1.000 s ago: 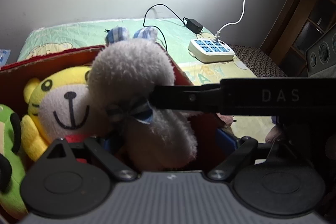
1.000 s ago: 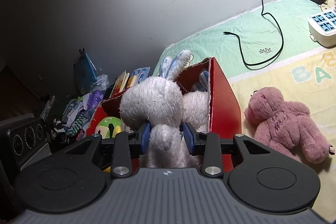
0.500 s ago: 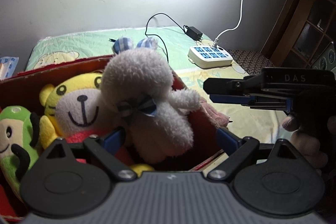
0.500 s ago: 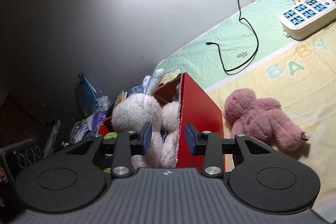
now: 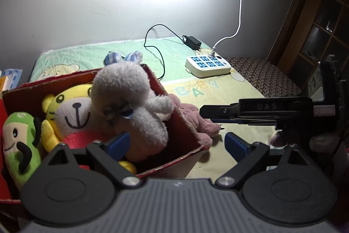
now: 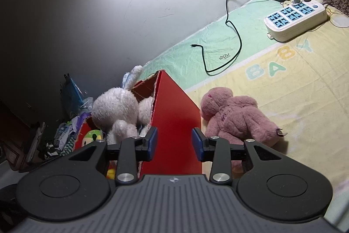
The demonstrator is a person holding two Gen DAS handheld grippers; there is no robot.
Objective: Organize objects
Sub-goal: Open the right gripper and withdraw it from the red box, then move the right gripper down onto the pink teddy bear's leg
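**Toys in the red box, one left on the mat**

On my left wrist view I see a green and yellow baby mat against a pale wall, with a power strip near the far edge. The red box holds a white bunny sitting upright against its right wall, a yellow tiger and a green monkey. My left gripper hangs spread wide, empty.

On my right wrist view the pink bear lies face down on the mat just beside the box, head towards it, body running right. My right gripper is parted, holding nothing.
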